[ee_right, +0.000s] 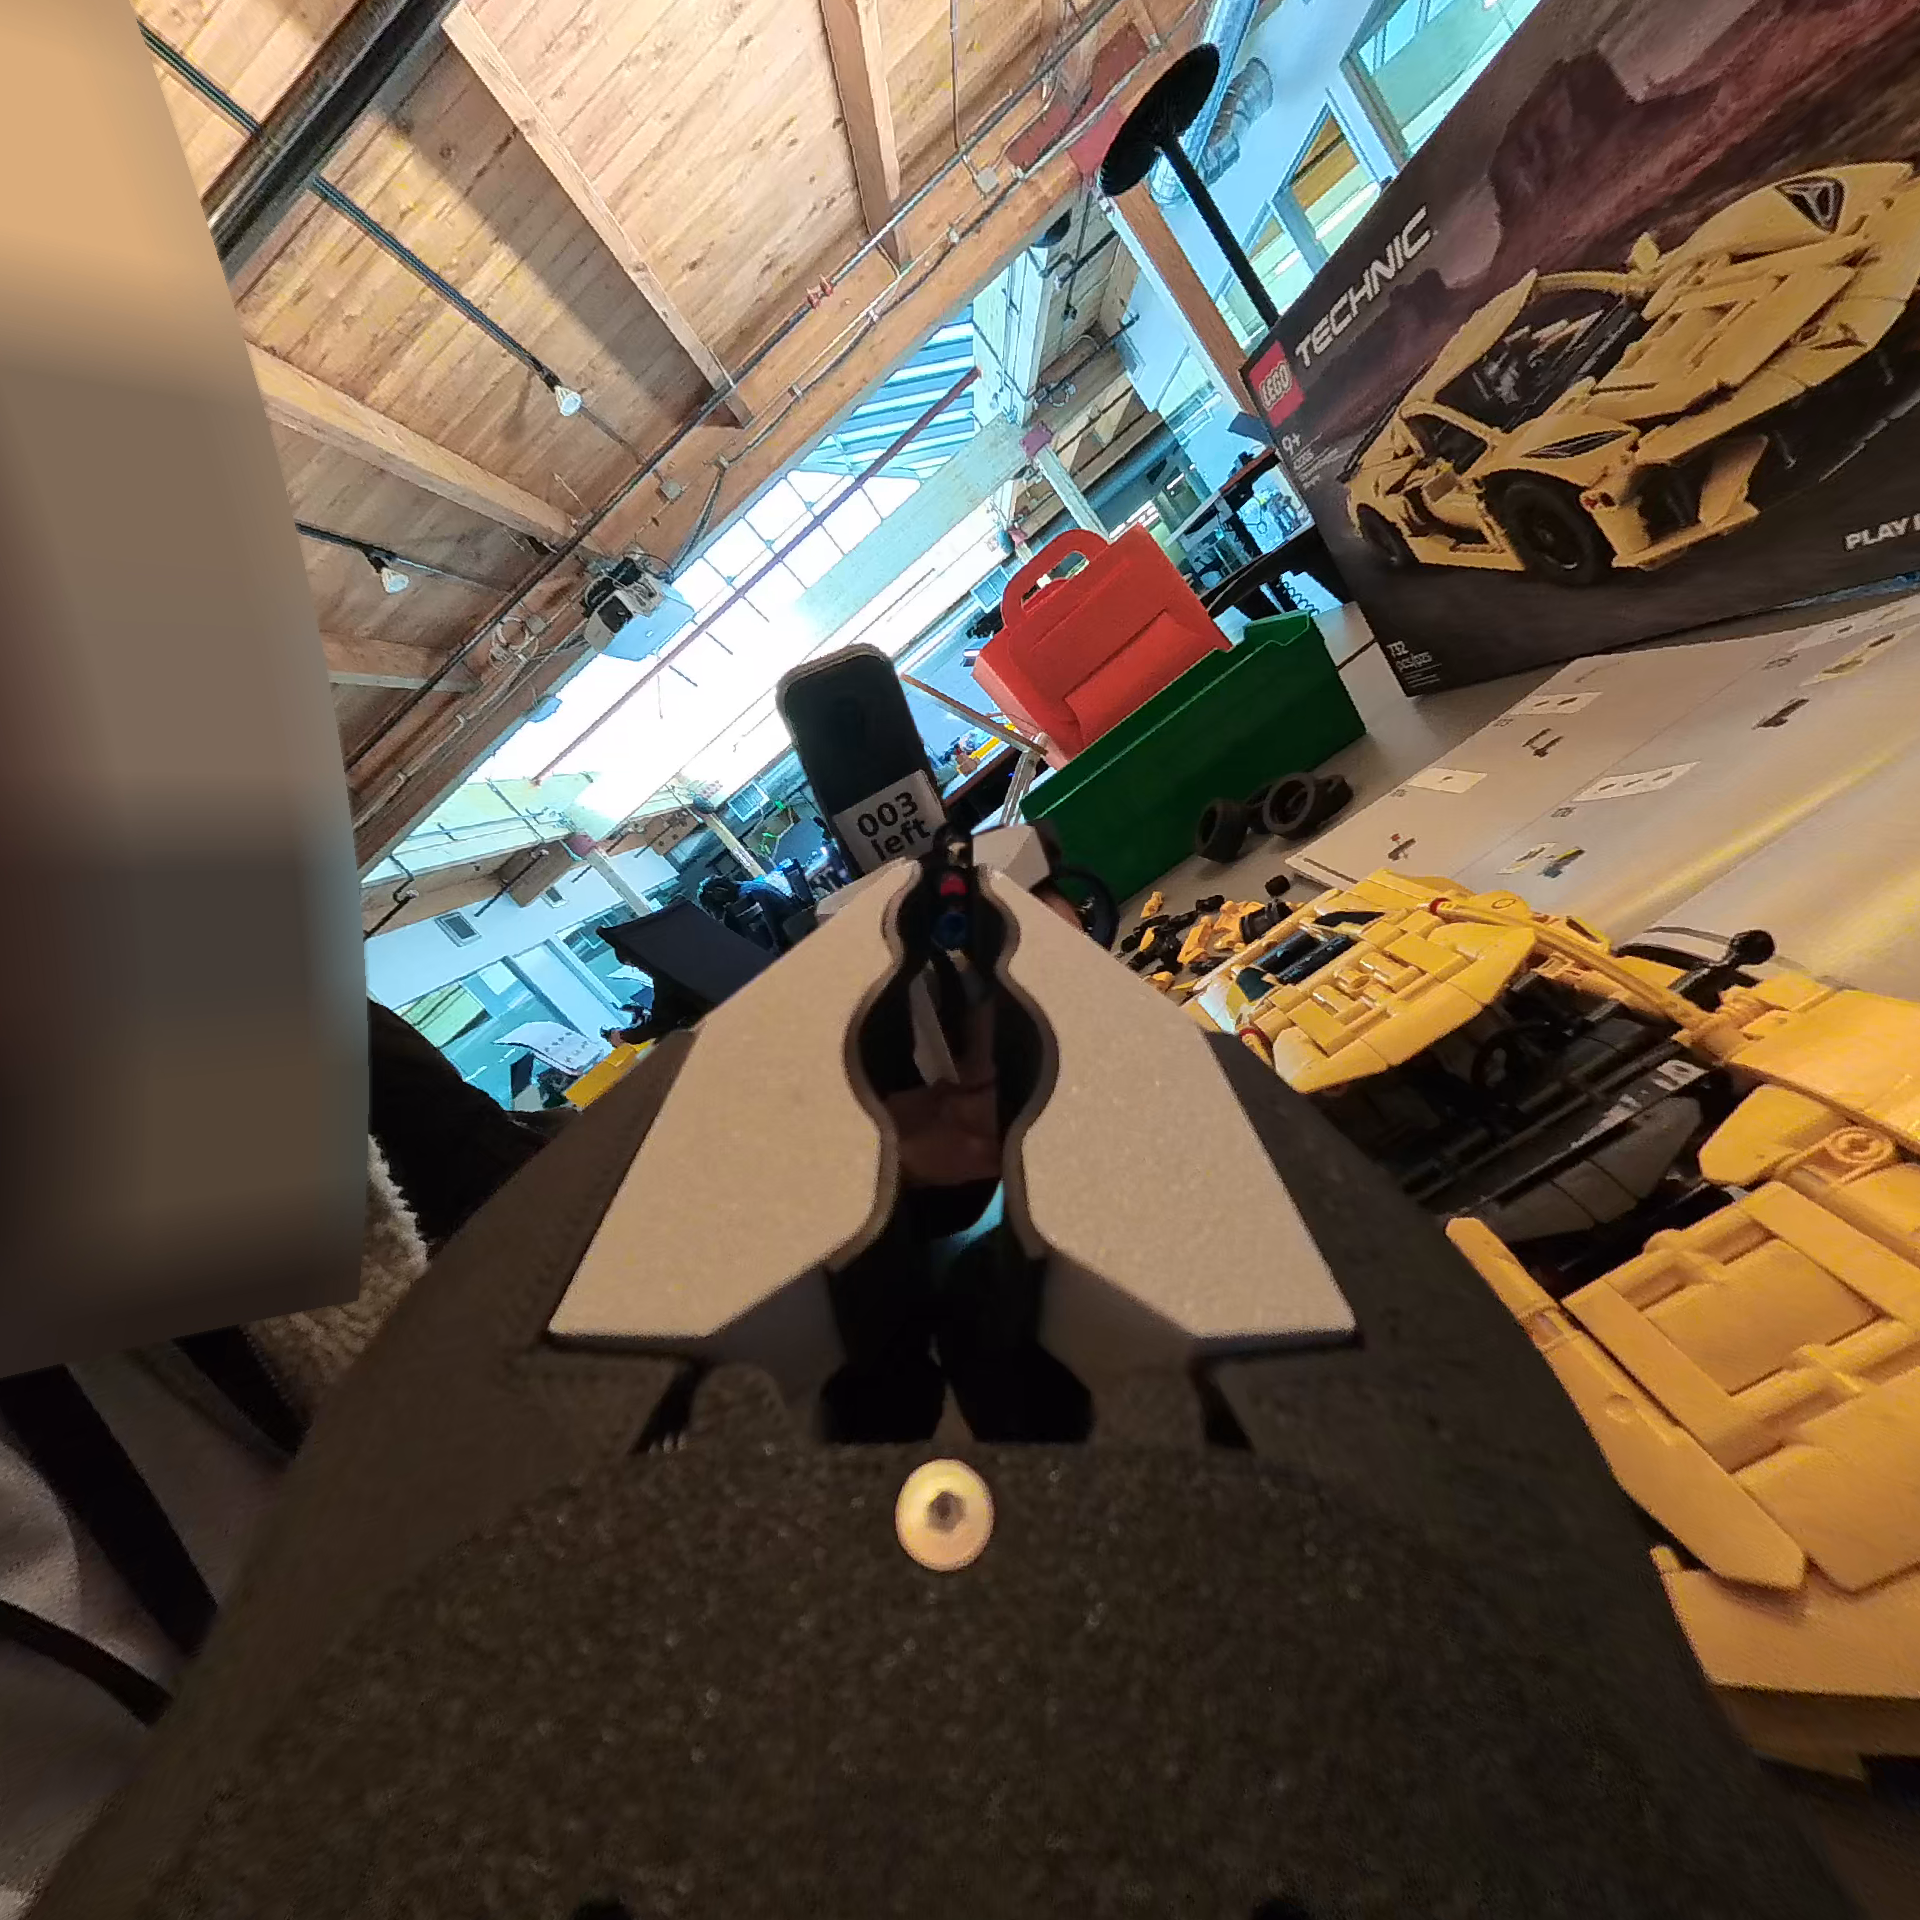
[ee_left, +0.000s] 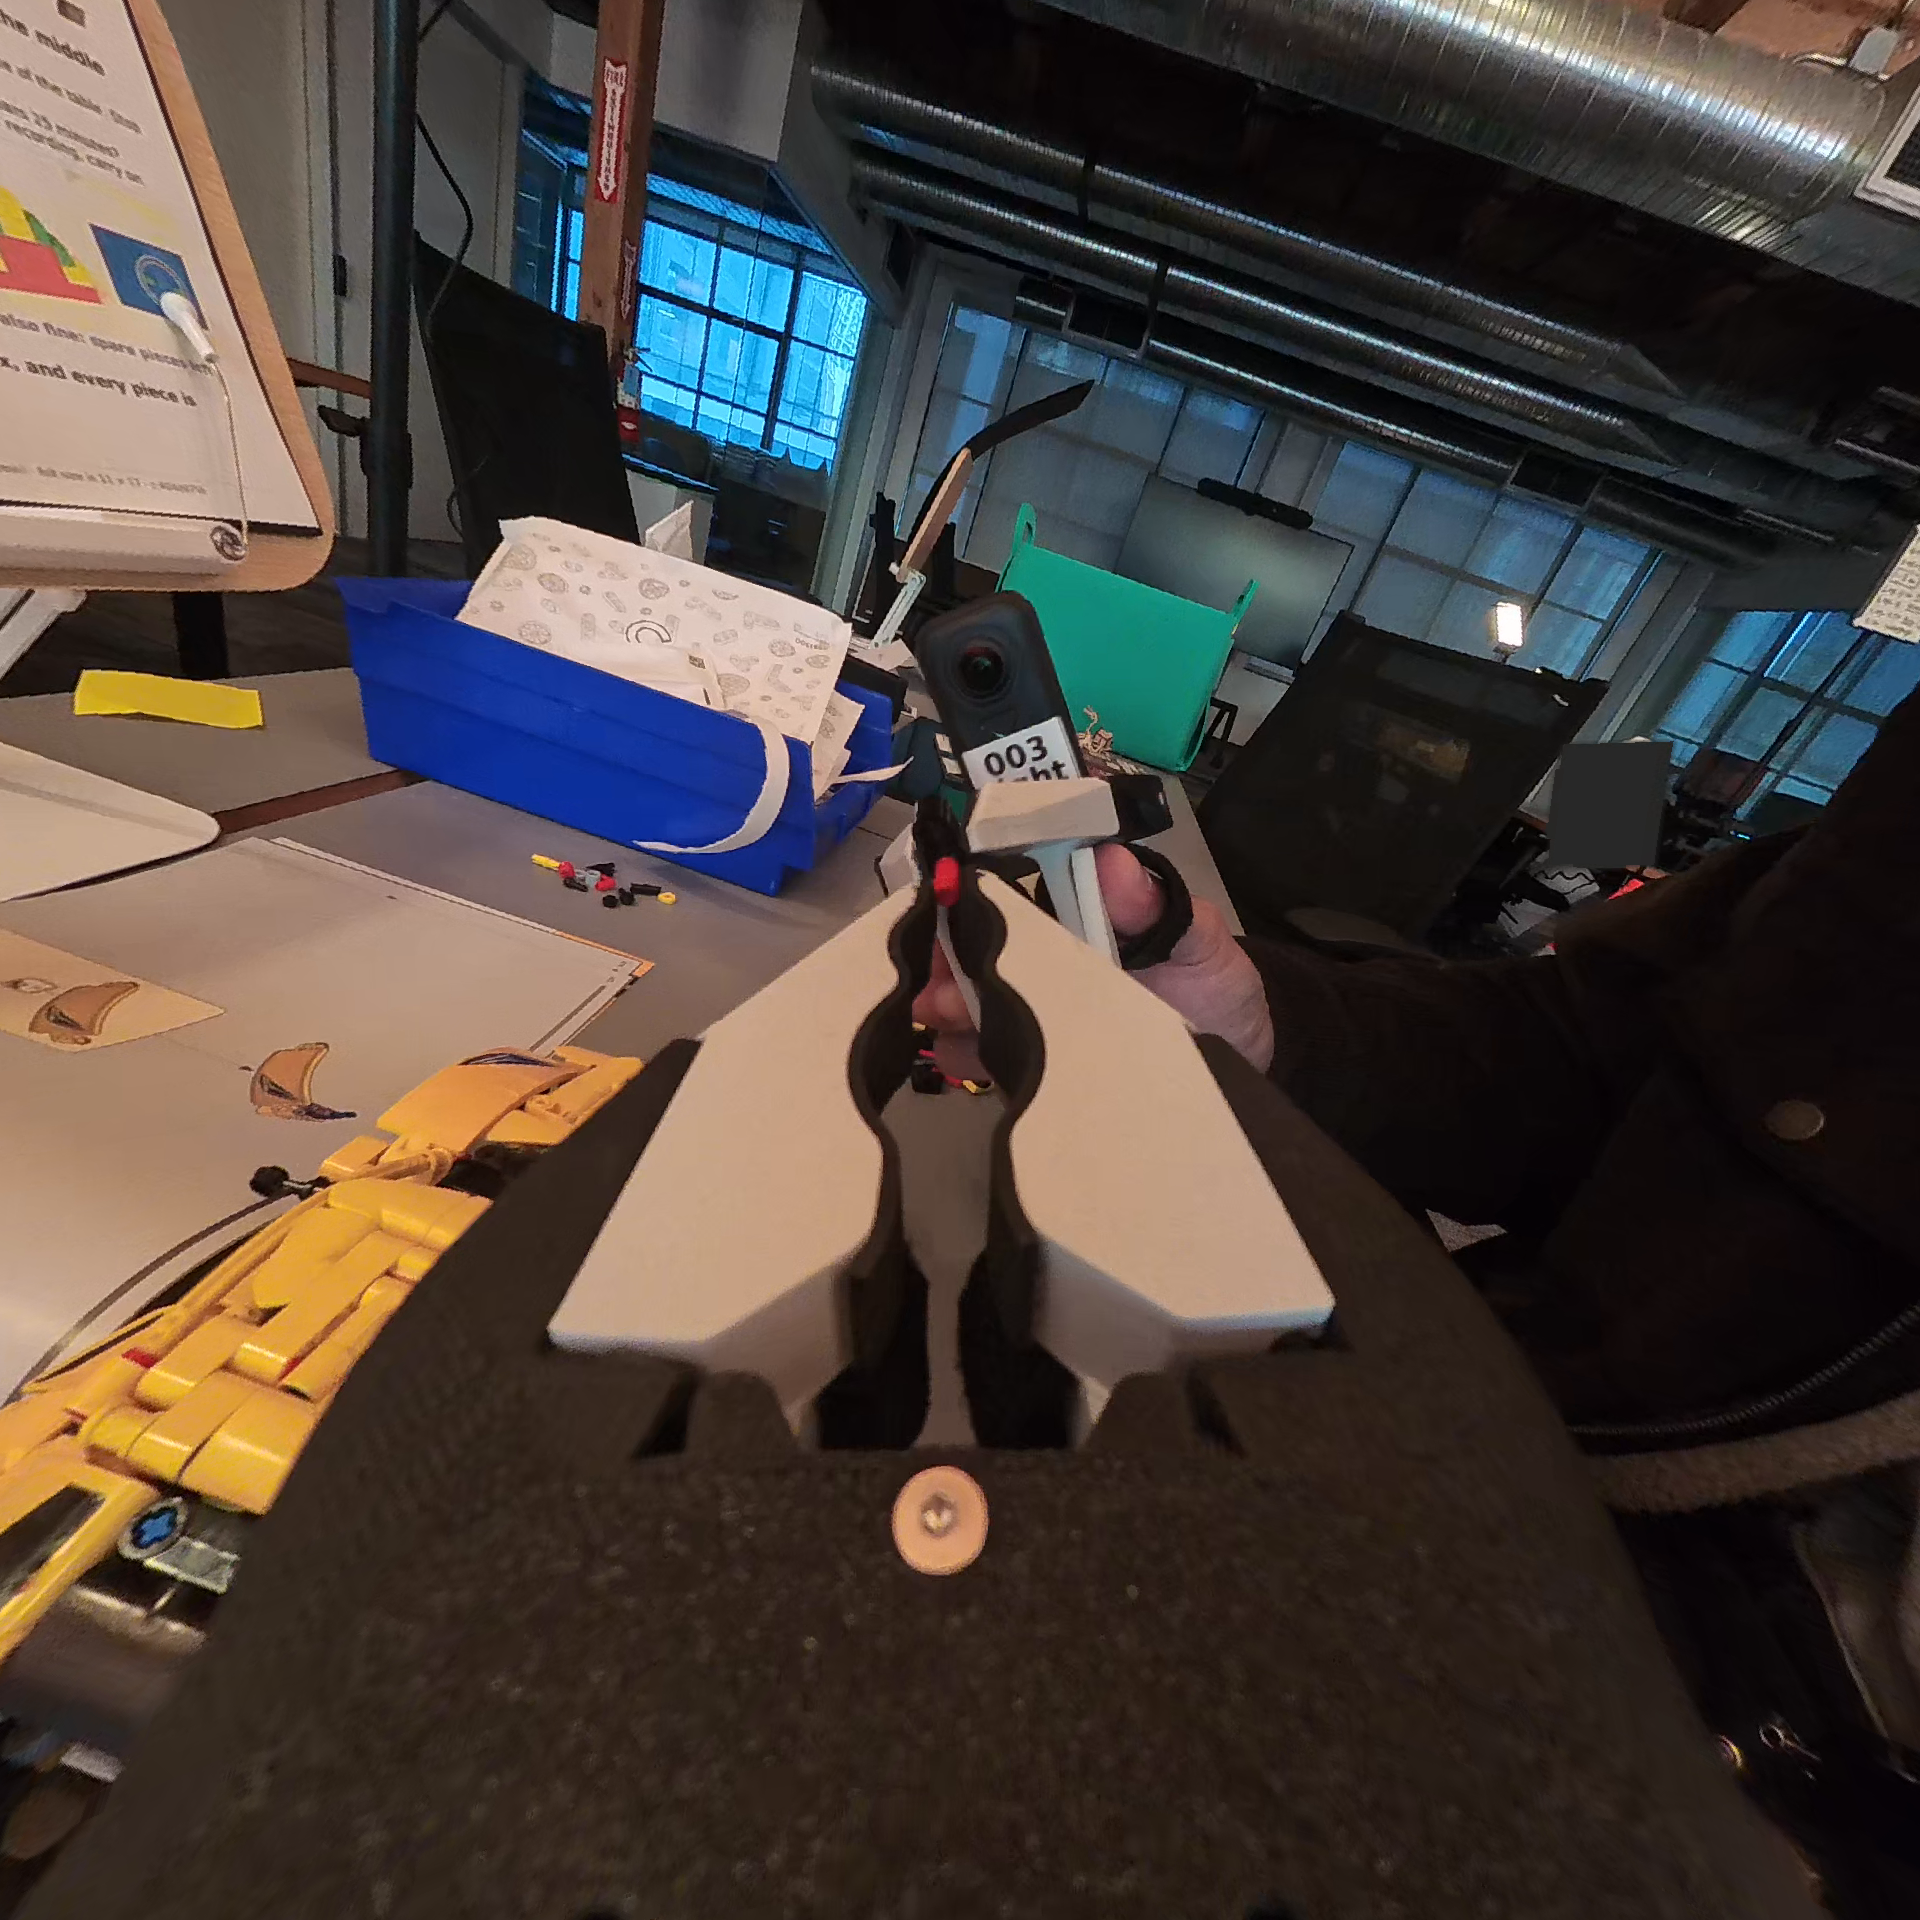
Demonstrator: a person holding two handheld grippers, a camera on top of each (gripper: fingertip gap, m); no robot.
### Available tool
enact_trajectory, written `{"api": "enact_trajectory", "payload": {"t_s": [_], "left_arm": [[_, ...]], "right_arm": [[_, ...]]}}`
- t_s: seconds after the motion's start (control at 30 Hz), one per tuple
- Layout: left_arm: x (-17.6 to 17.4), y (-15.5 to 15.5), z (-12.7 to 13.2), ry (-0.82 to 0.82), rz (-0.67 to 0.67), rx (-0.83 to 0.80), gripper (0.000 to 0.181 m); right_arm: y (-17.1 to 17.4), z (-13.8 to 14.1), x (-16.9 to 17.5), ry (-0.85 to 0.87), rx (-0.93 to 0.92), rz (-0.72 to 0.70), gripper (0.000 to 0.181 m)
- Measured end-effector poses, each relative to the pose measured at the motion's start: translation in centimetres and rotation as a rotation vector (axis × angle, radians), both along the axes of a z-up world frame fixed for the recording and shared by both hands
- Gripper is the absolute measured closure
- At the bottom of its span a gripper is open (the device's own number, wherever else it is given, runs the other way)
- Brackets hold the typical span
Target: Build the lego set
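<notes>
Yellow car (ee_right: pixel 1558 1091) sits on table (ee_left: pixel 644 862), out of the way. Left gripper (ee_left: pixel 945 894) and right gripper (ee_right: pixel 951 883) meet tip to tip in air, each clamped on small red-tipped part (ee_left: pixel 943 881), likely mating pieces before fitting.

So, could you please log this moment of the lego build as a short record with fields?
left gripper: raised off the table, tips closed on a small red piece
right gripper: tip to tip with the left one, closed on a small red and blue piece
yellow car model: partly built, on the table beside the grippers
instruction booklet: open, lying flat next to the car
loose small parts: scattered in front of the blue bin
black tyres: by the green bin
set box: standing behind the booklet
</notes>
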State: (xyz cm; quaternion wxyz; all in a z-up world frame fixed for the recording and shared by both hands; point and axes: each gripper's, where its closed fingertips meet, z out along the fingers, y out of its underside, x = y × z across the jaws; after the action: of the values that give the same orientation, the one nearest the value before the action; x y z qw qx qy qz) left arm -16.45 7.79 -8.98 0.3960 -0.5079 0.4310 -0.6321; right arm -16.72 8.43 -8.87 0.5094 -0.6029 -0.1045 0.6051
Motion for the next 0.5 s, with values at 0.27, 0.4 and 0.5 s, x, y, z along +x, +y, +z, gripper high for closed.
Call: {"api": "enact_trajectory", "payload": {"t_s": [0.27,0.4,0.5], "left_arm": [[0.00,-0.11,-0.54,0.031,-0.059,-0.091,0.177],[0.06,0.00,-0.72,0.047,-0.031,-0.056,0.177],[0.12,0.01,-0.91,0.058,-0.031,-0.062,0.178]], "right_arm": [[-0.14,-0.59,-0.06,-0.075,0.029,0.004,0.176],[-0.05,-0.81,-0.02,-0.041,0.000,0.019,0.175],[-0.05,-1.02,0.01,-0.079,0.013,0.012,0.175]]}}
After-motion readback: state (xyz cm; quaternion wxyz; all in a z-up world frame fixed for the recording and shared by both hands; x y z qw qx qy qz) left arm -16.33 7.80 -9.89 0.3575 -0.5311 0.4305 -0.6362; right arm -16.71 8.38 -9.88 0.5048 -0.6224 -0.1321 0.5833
